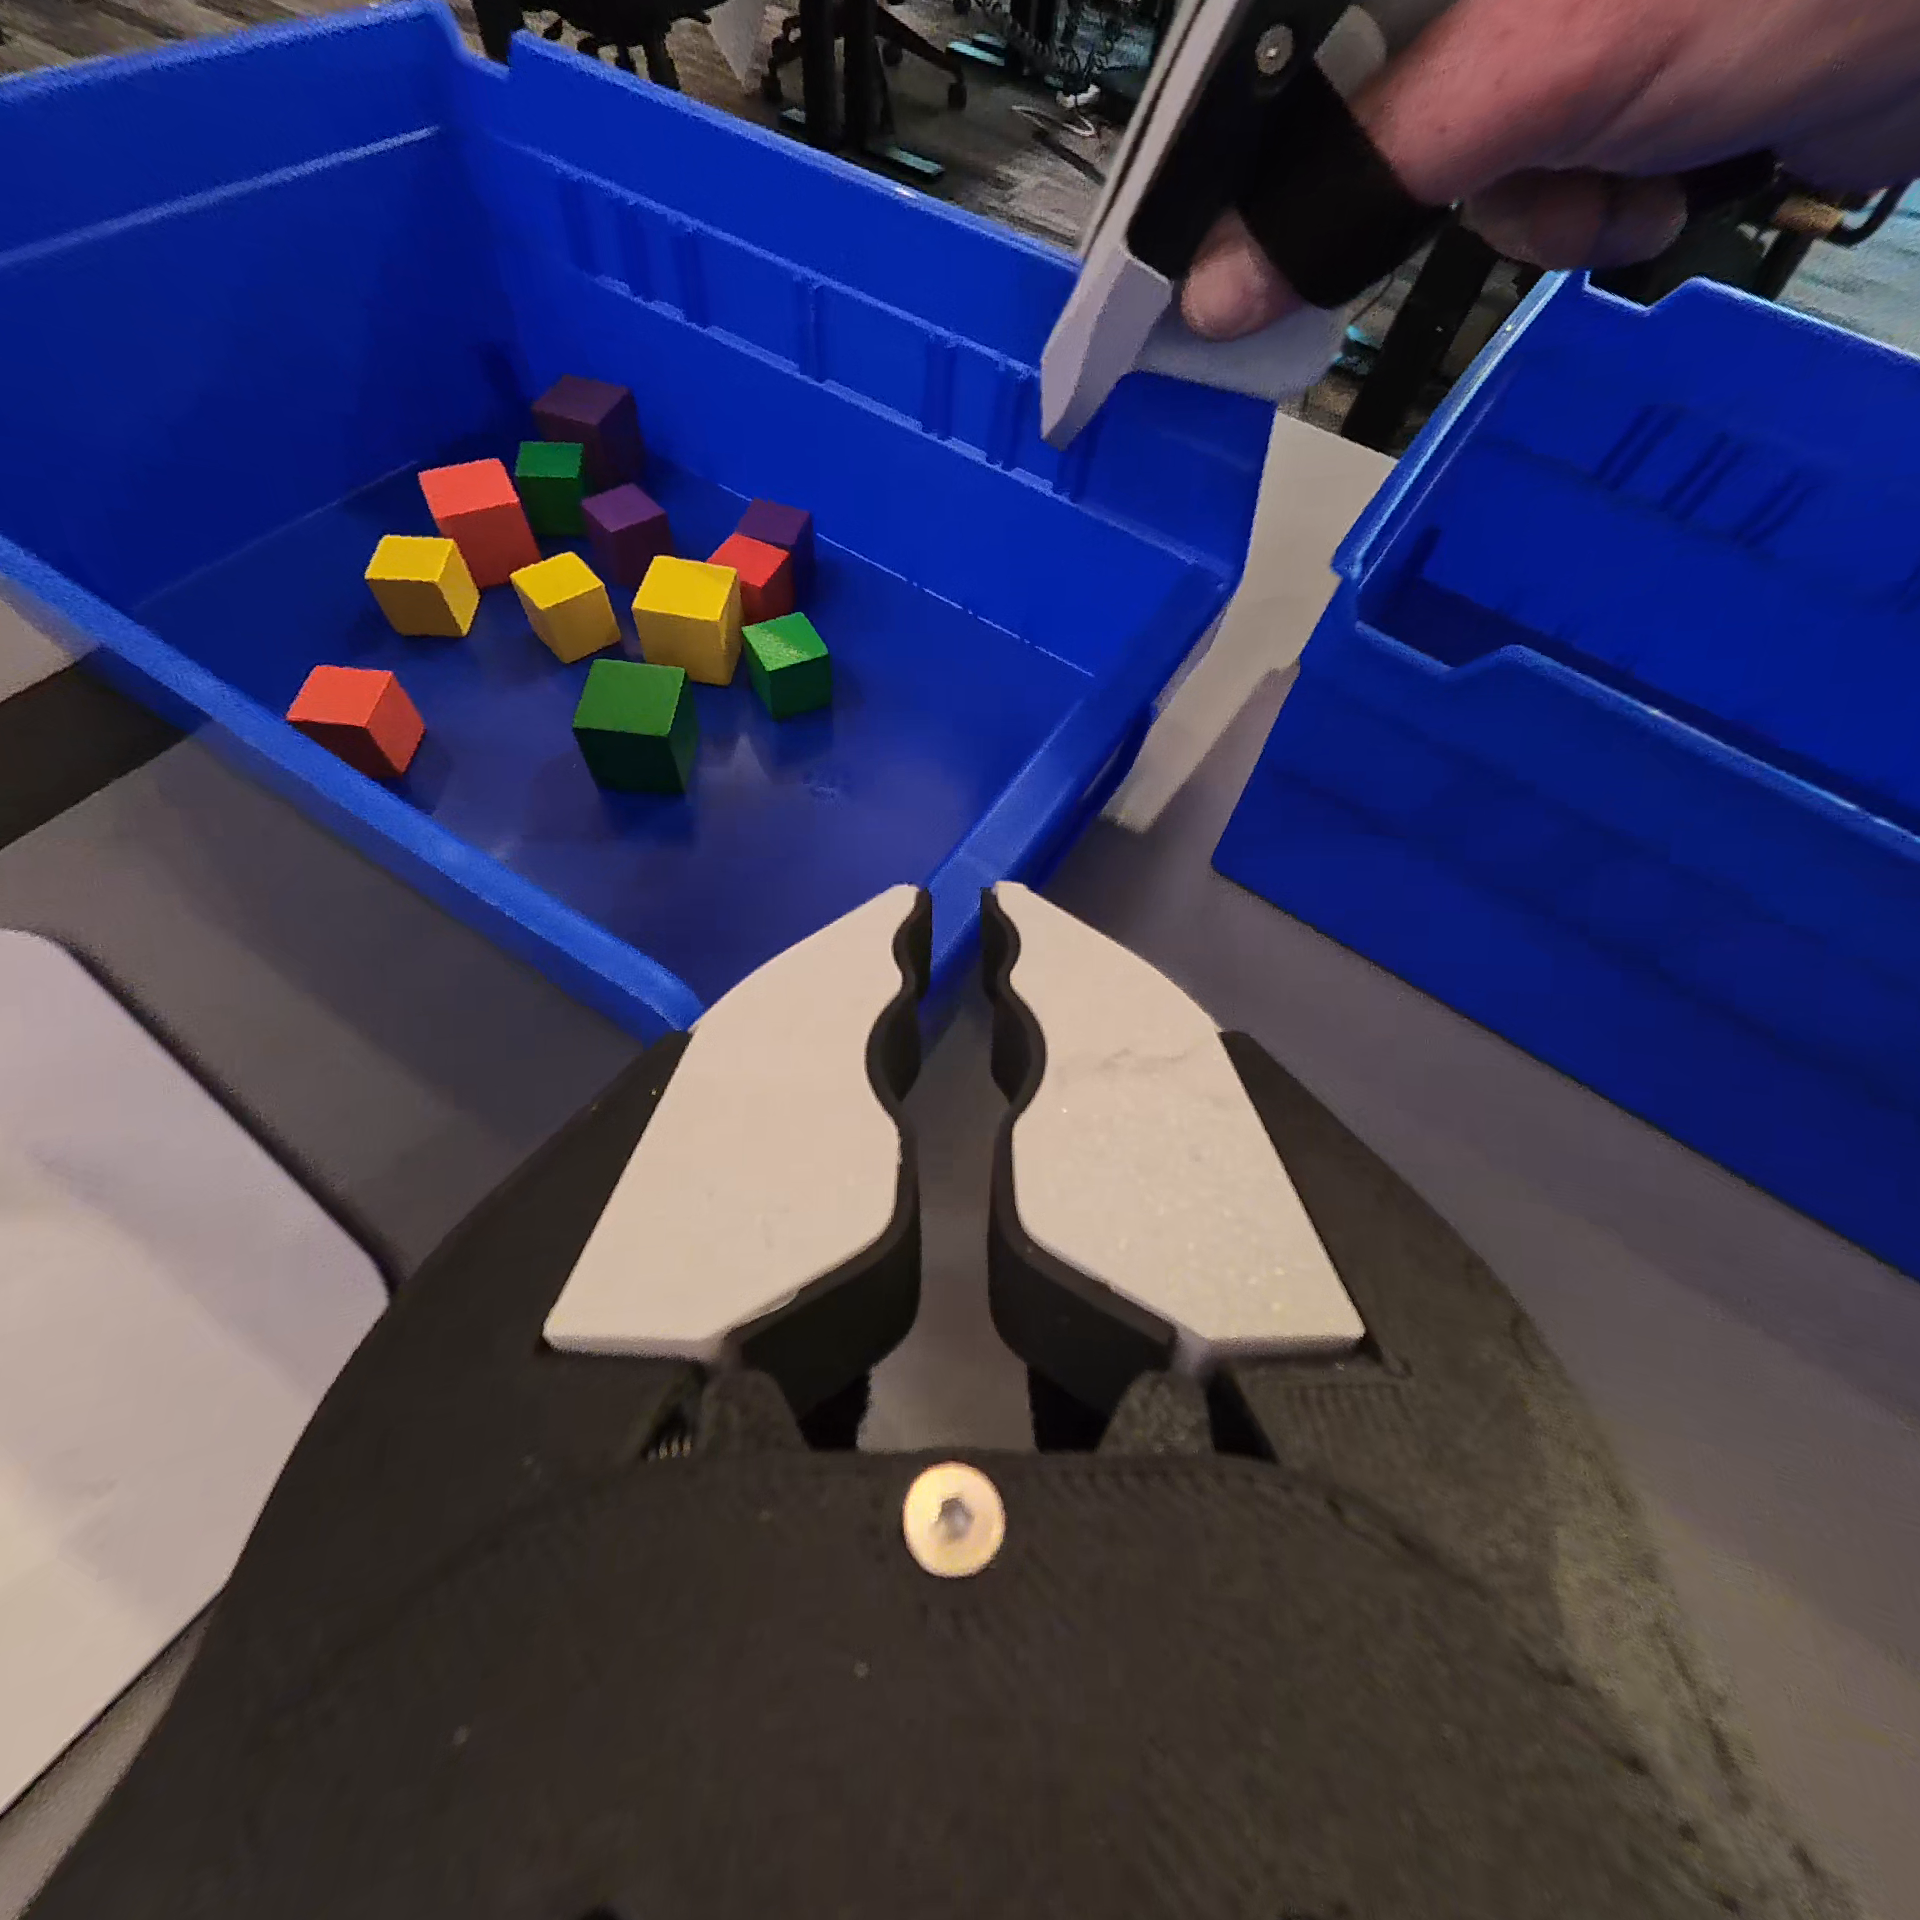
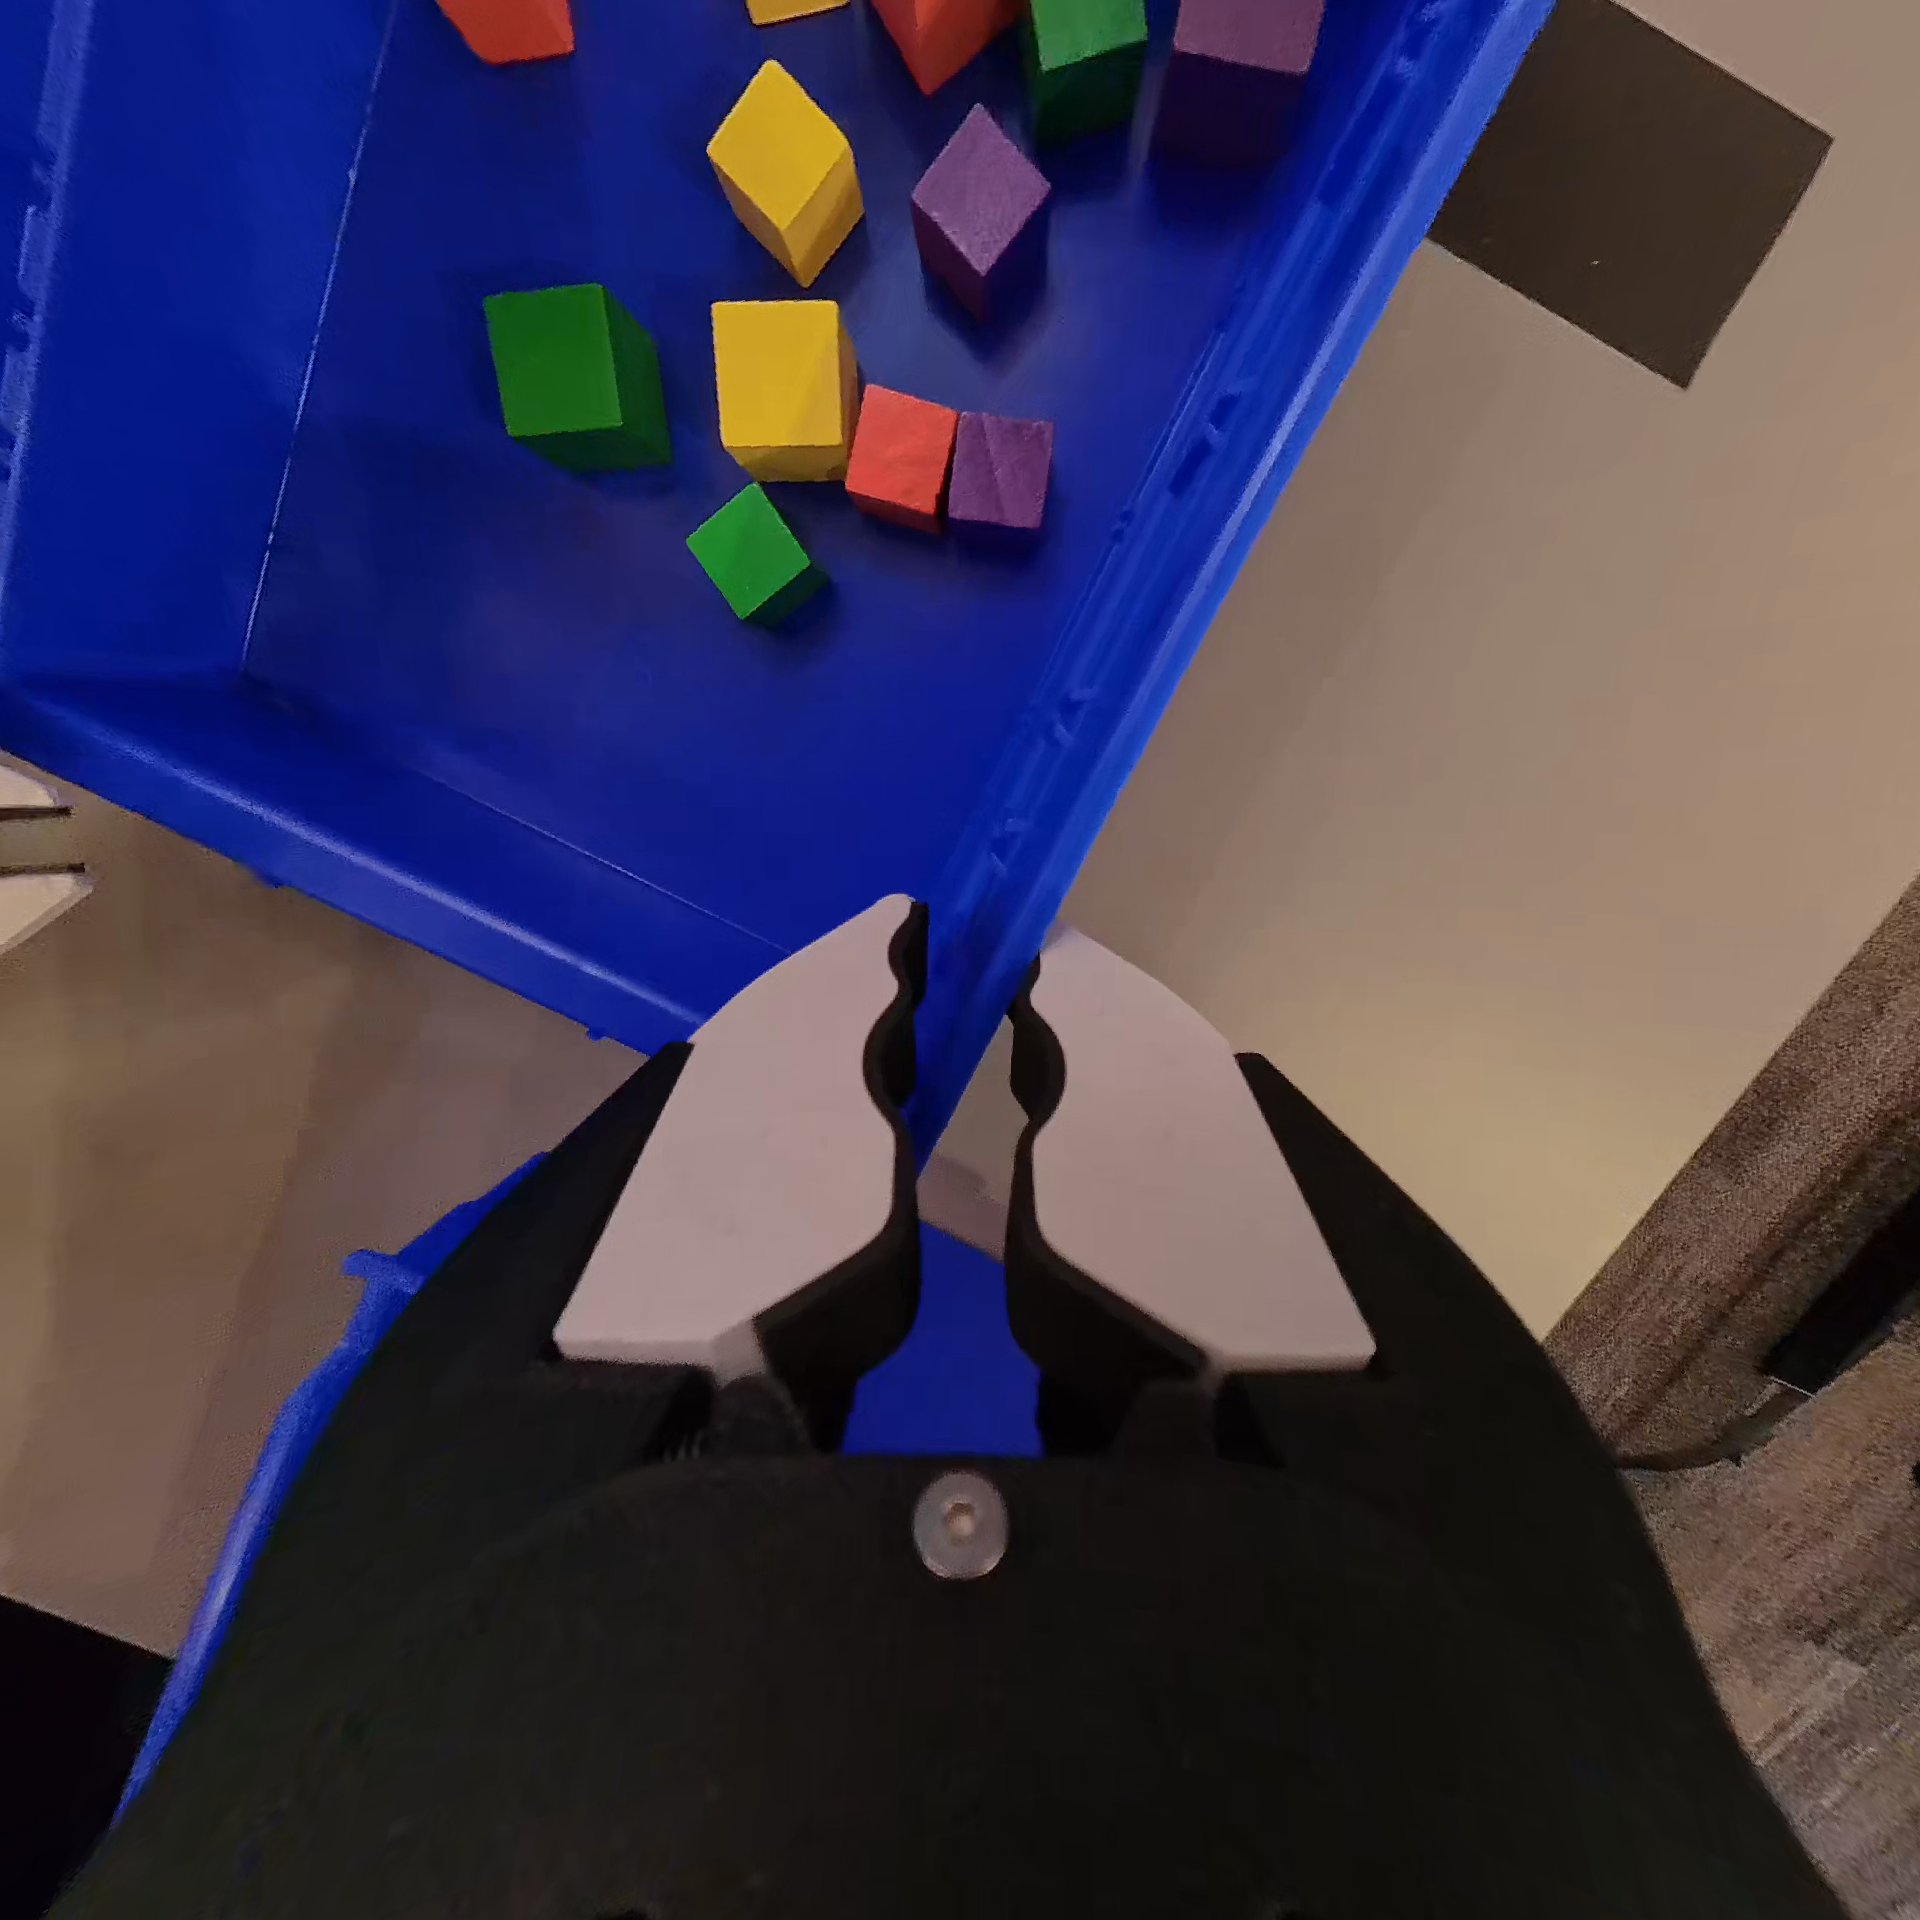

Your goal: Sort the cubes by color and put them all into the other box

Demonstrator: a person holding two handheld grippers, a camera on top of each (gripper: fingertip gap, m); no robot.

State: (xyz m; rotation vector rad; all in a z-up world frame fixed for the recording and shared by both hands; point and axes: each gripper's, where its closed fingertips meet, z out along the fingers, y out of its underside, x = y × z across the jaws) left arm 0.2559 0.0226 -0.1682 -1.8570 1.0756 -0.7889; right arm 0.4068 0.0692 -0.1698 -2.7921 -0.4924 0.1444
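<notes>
Several red, yellow, green and purple cubes lie loose in a blue box [image 1: 416, 831], among them a red cube [image 1: 356, 717] and a green cube [image 1: 634, 722] nearest its front. A second blue box [image 1: 1558, 883] stands to the right; its inside is hidden. My left gripper [image 1: 956, 904] is empty, its jaws almost together, over the table just outside the first box's near corner. My right gripper [image 1: 1060, 416], held by a hand [image 1: 1558, 104], hangs at that box's far wall. In the right wrist view, my right gripper [image 2: 971, 925] has a narrow gap, with the box's rim [image 2: 1195, 520] lined up in it, well short of a small green cube [image 2: 750, 551].
The boxes stand on a grey table with a gap between them. A white sheet [image 1: 125, 1247] lies at the left. A black patch [image 2: 1631, 239] marks the table beyond the box. The table edge and carpet floor [image 2: 1766, 1351] are at the right. Office chairs stand behind. There is about 15 cm between the tips of the two grippers.
</notes>
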